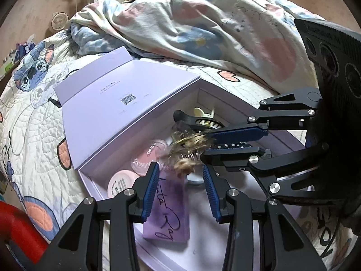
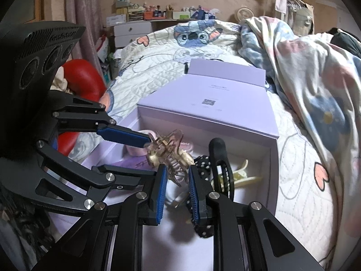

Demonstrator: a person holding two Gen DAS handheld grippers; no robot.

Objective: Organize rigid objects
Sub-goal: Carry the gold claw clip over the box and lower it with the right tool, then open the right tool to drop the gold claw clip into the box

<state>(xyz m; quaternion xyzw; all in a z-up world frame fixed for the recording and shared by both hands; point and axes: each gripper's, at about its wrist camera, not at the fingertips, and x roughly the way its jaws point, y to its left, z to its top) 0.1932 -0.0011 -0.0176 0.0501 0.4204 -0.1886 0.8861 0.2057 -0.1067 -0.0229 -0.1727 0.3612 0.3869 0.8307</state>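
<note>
A lilac box (image 1: 90, 174) lies open on the bed, its lid (image 1: 117, 103) folded back; it also shows in the right wrist view (image 2: 273, 164). A translucent gold-brown claw clip (image 2: 169, 155) hangs above the box, between the fingers of both grippers. My right gripper (image 2: 177, 170) has its fingers close on either side of the clip; it also shows in the left wrist view (image 1: 208, 141). My left gripper (image 1: 180, 169) is open just below the blurred clip (image 1: 187, 149). Inside lie a black hair clip (image 2: 221, 167), a cream clip (image 2: 239, 171), pink compacts (image 1: 149, 155) and a purple card (image 1: 168, 214).
A crumpled floral duvet (image 1: 203, 27) is heaped behind the box. The quilt (image 1: 31, 117) has cartoon prints. A red object (image 2: 83, 76) lies by the bed's side. A cluttered dresser (image 2: 140, 20) stands against the far wall.
</note>
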